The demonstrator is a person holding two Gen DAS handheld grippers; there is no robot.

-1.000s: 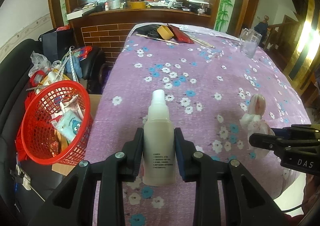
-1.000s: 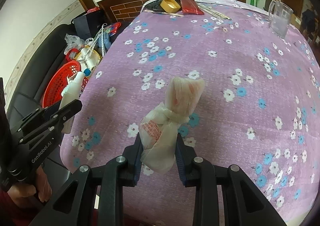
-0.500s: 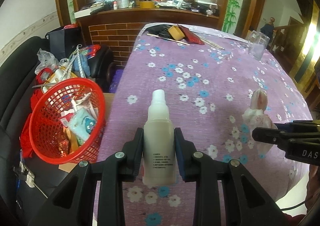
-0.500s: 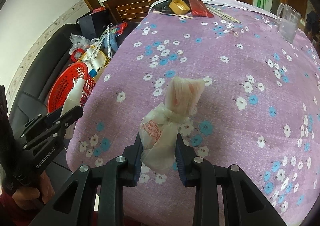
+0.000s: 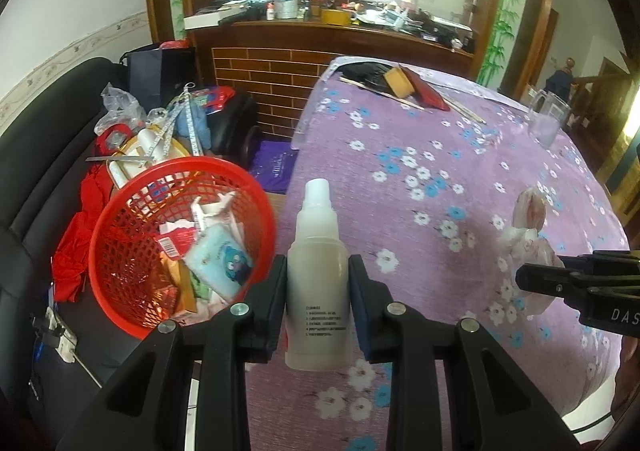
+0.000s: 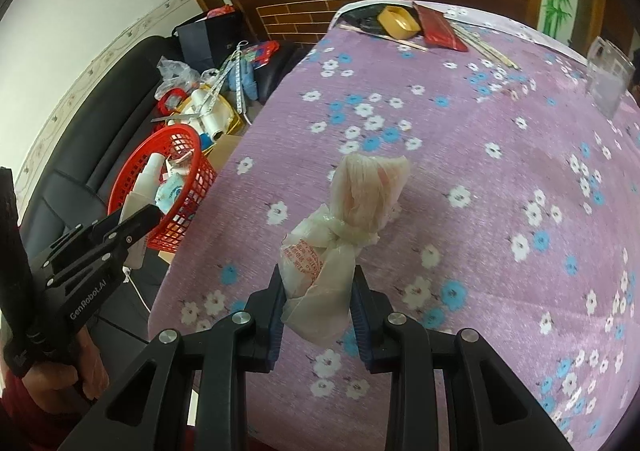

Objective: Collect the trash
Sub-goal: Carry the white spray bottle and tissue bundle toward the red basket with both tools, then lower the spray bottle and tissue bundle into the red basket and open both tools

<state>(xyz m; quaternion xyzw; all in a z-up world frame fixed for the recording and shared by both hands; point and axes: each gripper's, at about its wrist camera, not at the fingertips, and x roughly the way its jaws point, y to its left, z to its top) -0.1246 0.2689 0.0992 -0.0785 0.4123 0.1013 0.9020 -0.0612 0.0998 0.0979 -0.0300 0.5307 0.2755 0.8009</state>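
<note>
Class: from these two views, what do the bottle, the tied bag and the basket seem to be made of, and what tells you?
Bottle: likely frosted plastic; milky, matte, semi-translucent wall.
Bag: thin plastic film; crinkled, glossy, see-through, knotted.
Basket: moulded red plastic, probably; shiny lattice mesh with a smooth rim.

"GenRobot.AI" — left gripper; "DAS" — right gripper

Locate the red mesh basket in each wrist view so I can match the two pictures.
Left wrist view: the red mesh basket sits lower left, beside the white bottle clamped in the left hand-held gripper.
Right wrist view: the basket is at mid-left, off the table's edge.
Shared landmark: the clear glass jug on the purple floral tablecloth.
</note>
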